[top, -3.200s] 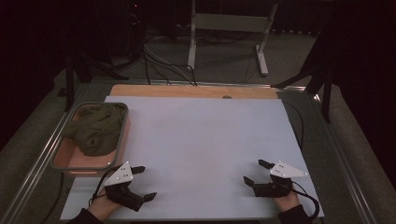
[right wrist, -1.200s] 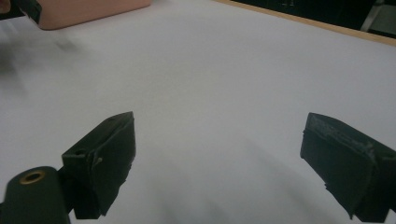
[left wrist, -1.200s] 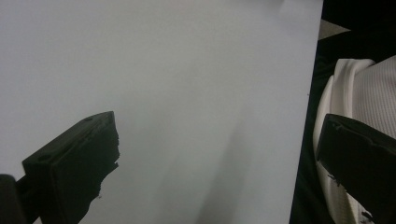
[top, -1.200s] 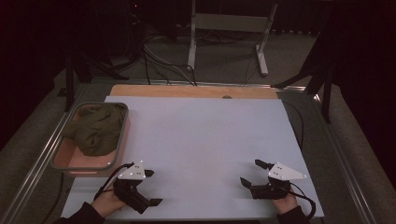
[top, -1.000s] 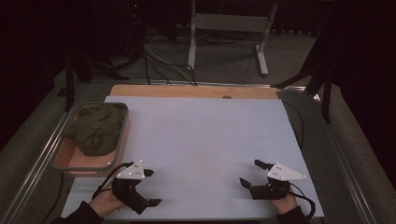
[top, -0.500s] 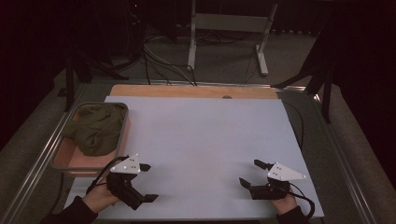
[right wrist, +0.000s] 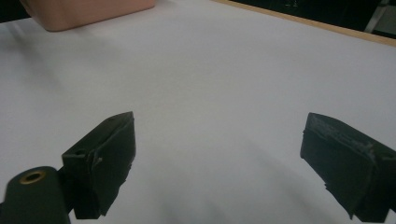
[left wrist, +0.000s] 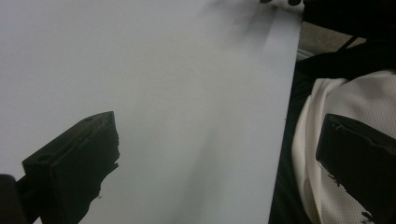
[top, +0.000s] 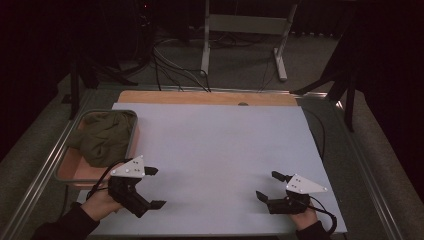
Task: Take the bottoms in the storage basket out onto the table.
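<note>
An olive-green cloth (top: 104, 137) lies bunched in a pink tray (top: 66, 169) at the left side of the white table top (top: 215, 150). My left gripper (top: 154, 187) is held low over the table's front left, just right of the tray's near corner. It points right and is open with nothing between its fingers (left wrist: 79, 158). My right gripper (top: 269, 185) sits near the front right of the table. It points left and is open and empty, and its view looks across the bare white surface to the tray's corner (right wrist: 88, 9).
A wooden strip (top: 205, 97) runs along the table's far edge, with a metal frame (top: 372, 185) around the sides. Cables and stand legs (top: 240, 45) lie on the dark floor beyond. The person's white shirt (left wrist: 317, 140) shows past the near table edge.
My left gripper has shifted a little to the left and away from the front edge over the last second, still open. The right gripper has stayed put.
</note>
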A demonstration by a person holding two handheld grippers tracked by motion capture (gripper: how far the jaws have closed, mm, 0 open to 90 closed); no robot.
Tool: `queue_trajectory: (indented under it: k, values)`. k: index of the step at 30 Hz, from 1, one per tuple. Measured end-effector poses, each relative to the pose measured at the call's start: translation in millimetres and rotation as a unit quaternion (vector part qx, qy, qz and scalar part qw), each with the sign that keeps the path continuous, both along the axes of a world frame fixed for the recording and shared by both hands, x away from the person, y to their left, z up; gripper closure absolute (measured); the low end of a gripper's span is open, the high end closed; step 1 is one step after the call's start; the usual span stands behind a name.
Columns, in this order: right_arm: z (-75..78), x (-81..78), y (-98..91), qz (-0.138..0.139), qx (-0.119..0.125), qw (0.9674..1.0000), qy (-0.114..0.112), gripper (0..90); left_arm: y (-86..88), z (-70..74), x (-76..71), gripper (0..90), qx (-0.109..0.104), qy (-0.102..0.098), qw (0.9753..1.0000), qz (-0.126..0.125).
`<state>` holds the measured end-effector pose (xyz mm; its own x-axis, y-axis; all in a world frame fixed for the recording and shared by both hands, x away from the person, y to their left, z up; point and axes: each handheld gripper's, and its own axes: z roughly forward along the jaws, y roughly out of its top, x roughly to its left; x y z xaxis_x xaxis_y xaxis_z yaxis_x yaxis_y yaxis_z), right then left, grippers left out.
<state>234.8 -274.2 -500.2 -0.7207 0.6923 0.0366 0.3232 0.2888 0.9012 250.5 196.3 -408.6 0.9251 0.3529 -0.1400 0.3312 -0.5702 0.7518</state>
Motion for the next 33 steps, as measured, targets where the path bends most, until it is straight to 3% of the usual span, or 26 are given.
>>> queue_trajectory:
  k: [15,24,33]
  values:
    - [-0.4,0.8,0.3,0.000,-0.001,1.0000,0.000,10.3,18.3,15.9,11.7,0.3,0.001,-0.018,0.9994,0.029]
    - [-0.4,0.8,0.2,0.000,-0.001,1.0000,0.000,10.3,34.0,20.2,18.5,0.3,-0.006,-0.016,0.9986,0.051]
    - [-0.8,1.0,0.2,0.001,-0.002,1.0000,0.000,10.3,56.3,33.2,32.3,0.3,-0.017,-0.032,0.9956,0.087]
